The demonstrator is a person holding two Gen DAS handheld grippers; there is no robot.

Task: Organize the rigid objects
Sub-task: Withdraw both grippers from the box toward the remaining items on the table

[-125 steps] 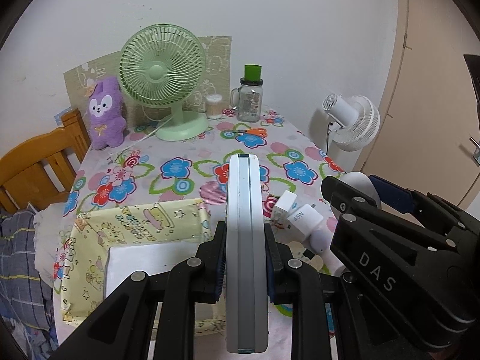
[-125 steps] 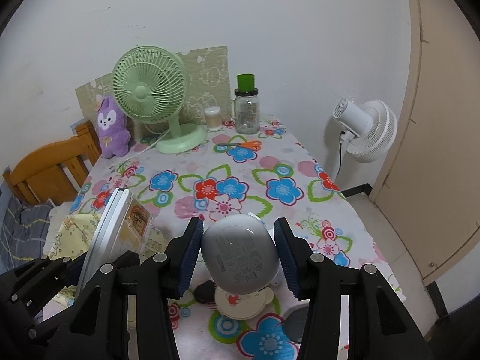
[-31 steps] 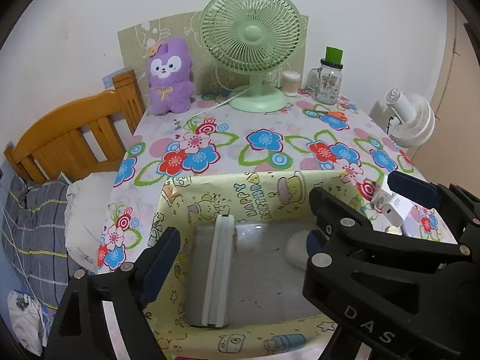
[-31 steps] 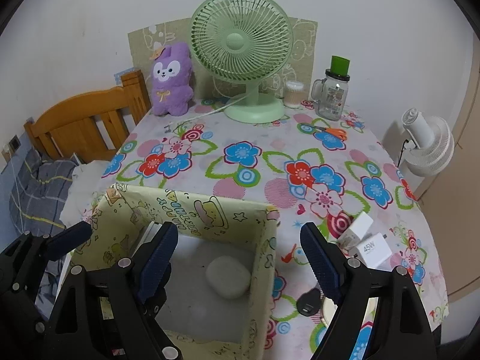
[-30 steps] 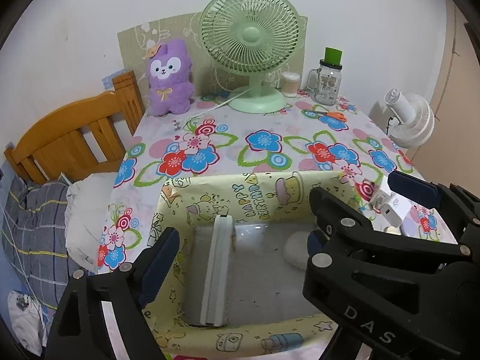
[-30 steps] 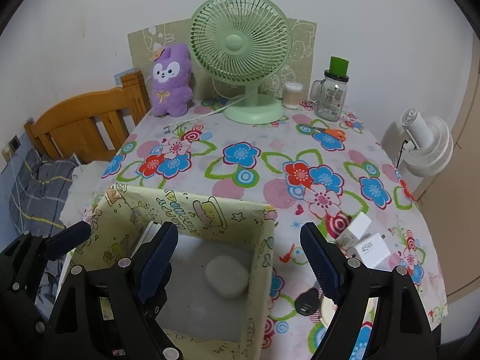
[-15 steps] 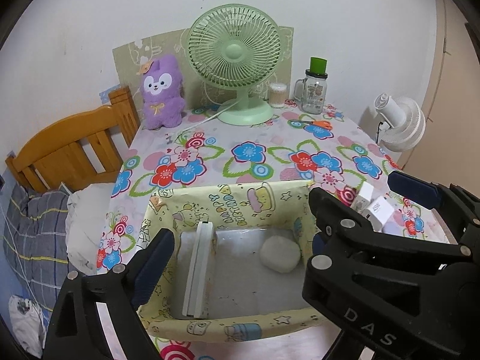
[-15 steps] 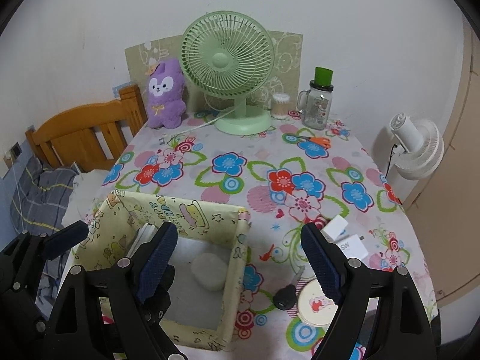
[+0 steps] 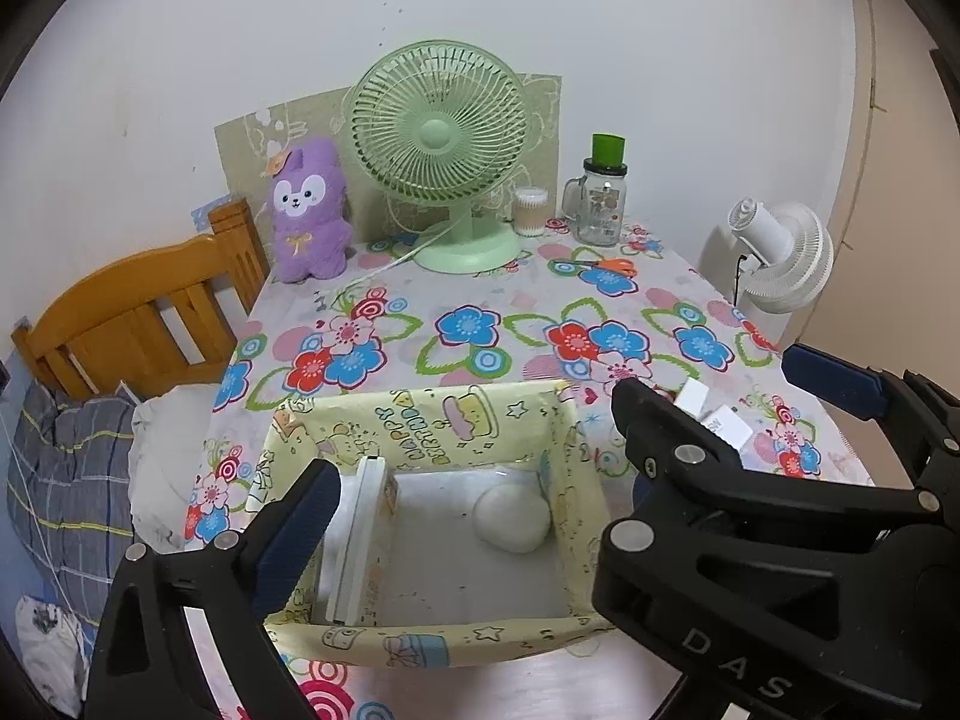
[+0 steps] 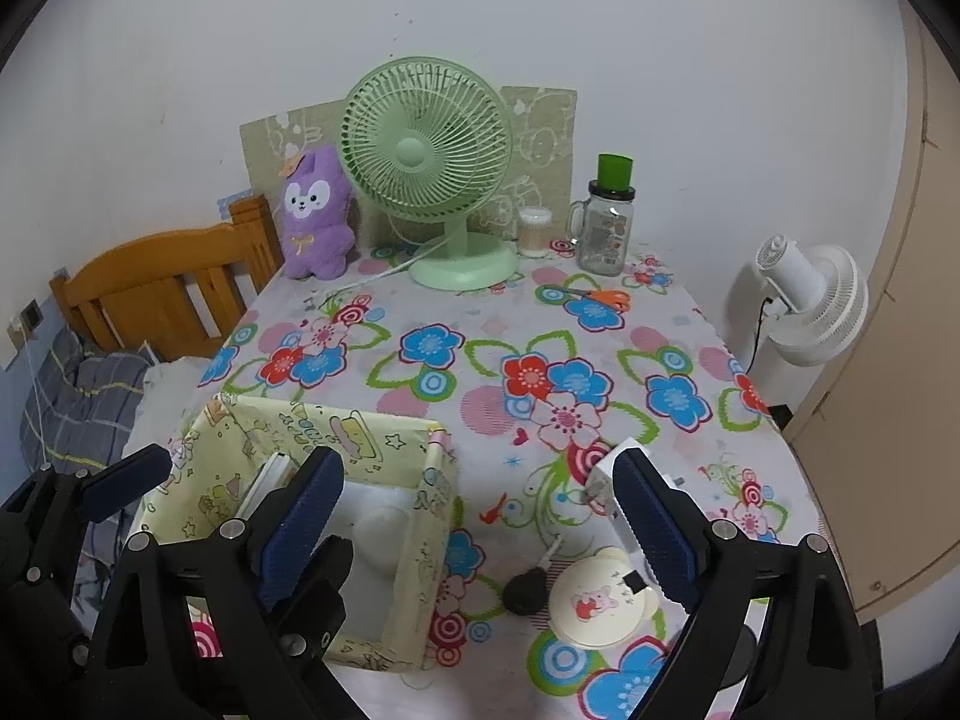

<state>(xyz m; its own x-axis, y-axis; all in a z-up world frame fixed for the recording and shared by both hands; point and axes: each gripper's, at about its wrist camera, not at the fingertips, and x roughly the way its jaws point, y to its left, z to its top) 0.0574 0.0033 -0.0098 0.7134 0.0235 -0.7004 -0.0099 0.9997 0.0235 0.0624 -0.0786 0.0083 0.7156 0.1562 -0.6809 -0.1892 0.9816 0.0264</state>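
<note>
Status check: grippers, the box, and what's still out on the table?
Left gripper and right gripper open, empty, jaws just widened. Flat case and white puck in yellow box. Chargers, key, bear disc still out.

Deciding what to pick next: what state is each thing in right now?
left hand-held gripper: open, empty
right hand-held gripper: open, empty
yellow box: open-topped
flat white case: on edge inside box
white oval case: lying inside box
white chargers: outside box

Fans [image 10: 426,171] two; chargers [image 9: 714,417] two; box [image 10: 396,429] one; plush [image 9: 309,210] one.
</note>
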